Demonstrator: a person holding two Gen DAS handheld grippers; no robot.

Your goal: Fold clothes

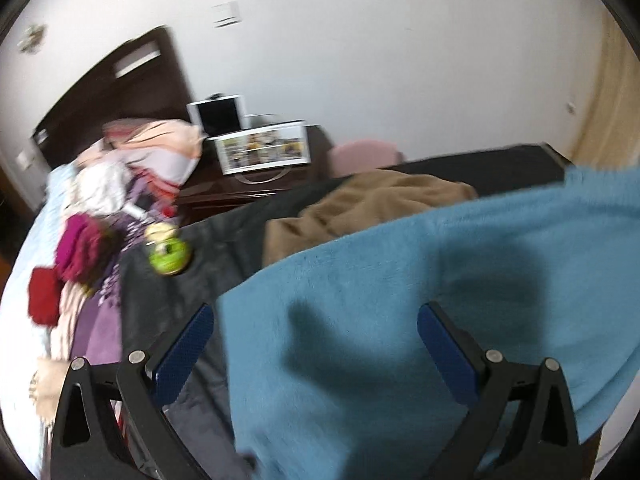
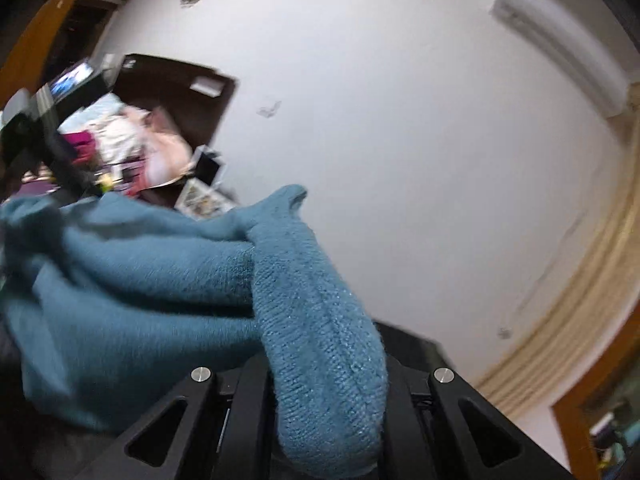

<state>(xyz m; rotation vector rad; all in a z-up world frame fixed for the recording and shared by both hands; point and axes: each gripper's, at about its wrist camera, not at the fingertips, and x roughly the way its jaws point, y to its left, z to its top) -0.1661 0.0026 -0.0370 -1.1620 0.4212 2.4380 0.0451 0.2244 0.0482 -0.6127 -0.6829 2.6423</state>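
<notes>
My right gripper (image 2: pixel 326 412) is clenched on a fold of the blue sweater (image 2: pixel 132 292), pointing a little below level at the white wall (image 2: pixel 400 120). The pinched ribbed strip runs along the fingers, away from the camera, and the rest hangs off to the left. My left gripper (image 1: pixel 316 324) is released, jaws wide, tilted down over the sweater (image 1: pixel 400 292). The sweater lies across the dark bed (image 1: pixel 480 168). A brown garment (image 1: pixel 360 208) lies beyond it. Far left, a clothes pile (image 1: pixel 100 232).
</notes>
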